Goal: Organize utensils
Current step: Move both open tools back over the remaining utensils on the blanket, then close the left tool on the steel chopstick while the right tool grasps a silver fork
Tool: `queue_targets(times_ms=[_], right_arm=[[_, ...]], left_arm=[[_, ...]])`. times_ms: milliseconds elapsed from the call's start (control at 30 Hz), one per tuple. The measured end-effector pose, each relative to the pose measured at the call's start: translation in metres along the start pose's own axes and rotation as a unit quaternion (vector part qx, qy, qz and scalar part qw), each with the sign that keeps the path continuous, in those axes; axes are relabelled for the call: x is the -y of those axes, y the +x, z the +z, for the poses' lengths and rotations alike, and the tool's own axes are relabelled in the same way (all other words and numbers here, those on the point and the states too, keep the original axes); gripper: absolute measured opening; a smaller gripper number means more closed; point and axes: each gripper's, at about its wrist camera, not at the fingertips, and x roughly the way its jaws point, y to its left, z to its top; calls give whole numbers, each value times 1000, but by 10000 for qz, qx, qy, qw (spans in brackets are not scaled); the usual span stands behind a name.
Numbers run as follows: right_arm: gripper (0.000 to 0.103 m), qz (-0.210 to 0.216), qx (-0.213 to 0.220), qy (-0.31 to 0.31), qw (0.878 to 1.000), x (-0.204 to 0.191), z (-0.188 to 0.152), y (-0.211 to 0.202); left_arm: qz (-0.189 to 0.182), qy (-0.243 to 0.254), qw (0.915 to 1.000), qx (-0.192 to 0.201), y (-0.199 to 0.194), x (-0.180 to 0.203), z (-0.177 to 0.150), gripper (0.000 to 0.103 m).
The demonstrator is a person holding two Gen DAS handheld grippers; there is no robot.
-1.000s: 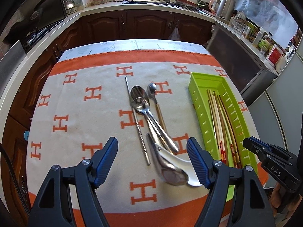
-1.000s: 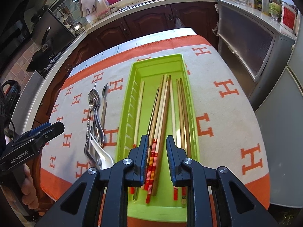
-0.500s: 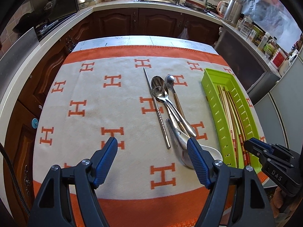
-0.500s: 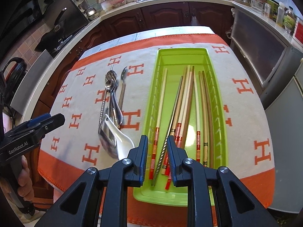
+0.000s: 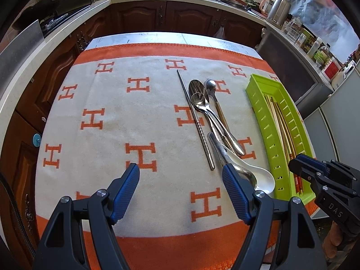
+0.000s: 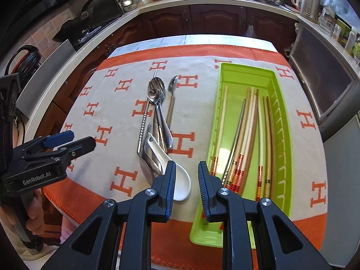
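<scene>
A kitchen table wears a white cloth with orange H letters (image 5: 139,155). Wooden chopsticks (image 6: 245,135) lie in a long green plastic tray (image 6: 285,135). Beside it sits a pile of shiny metal spoons (image 5: 209,112), one metal chopstick (image 5: 195,121) and a white china spoon (image 6: 180,180). The left gripper (image 5: 180,177) is wide apart and empty. The right gripper (image 6: 186,180) has a small gap, holding nothing. The metal looks slippery and stiff, so pinching a handle in its middle seems best; the china spoon may break.

Green tray (image 6: 284,121) on orange-and-white cloth (image 6: 126,117), chopsticks (image 6: 245,132) lengthwise inside. Left of tray: heap of metal spoons (image 6: 158,110), white ceramic spoon (image 6: 180,181) nearest. Right gripper (image 6: 186,180) just left of tray's near corner, jaws narrowly apart, empty. Left gripper (image 6: 74,139) far left of tray.
</scene>
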Motion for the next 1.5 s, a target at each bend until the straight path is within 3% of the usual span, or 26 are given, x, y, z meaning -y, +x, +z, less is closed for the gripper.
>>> queue_targets(times_ms=[200,700,1133,1233,1333,1500], right_arm=[[21,173,53,14,9998,-12,24,4],[21,271,-132,27,9995,-10,44,37],[21,404,-291,204,9986,6,45,63],[21,404,-300,221,9985,8,45,66],[21,421,-306,209,9984,9,47,69],[21,442,-285,127,9985,4,52,70]], left_arm=[[-135,-46,9997,-192,26,3,16,72],[-123,-451,9959,-777,106,15,56,41],[788,362,9942,-629,127,53,65,38],[761,369,9944,-627,124,55,65,31],[722,326,9949,-617,121,54,65,5],[553,-117,9966,-594,112,27,57,4]])
